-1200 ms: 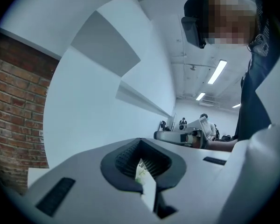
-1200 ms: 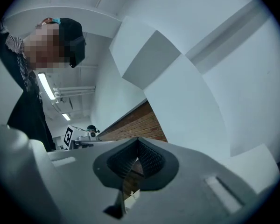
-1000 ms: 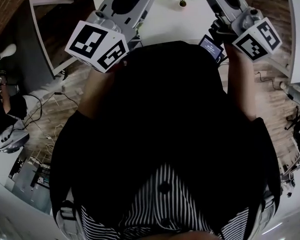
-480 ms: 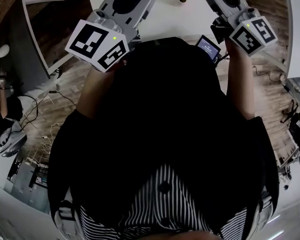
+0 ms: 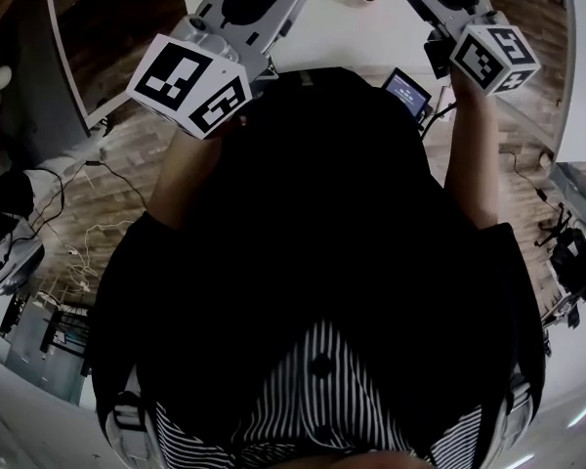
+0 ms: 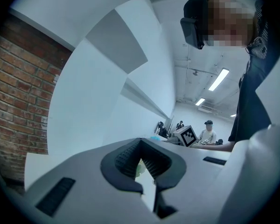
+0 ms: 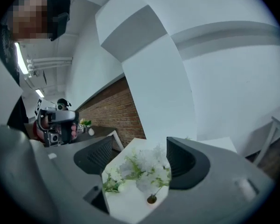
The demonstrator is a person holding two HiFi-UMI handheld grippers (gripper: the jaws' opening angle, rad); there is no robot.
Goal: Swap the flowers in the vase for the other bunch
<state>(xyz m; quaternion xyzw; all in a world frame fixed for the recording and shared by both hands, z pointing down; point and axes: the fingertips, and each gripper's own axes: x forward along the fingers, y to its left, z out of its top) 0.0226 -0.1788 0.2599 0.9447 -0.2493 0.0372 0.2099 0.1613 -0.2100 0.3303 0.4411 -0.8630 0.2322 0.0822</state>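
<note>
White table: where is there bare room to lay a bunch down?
Bare: the table strip between the flowers and the near edge. Crowded: right around the flowers and the vase.

Right gripper [image 7: 140, 161] facing the white flowers [image 7: 147, 169]
I see its jaws, which have just been opening, gripping nothing; the flowers stand beyond them on a white table [image 7: 130, 206].
</note>
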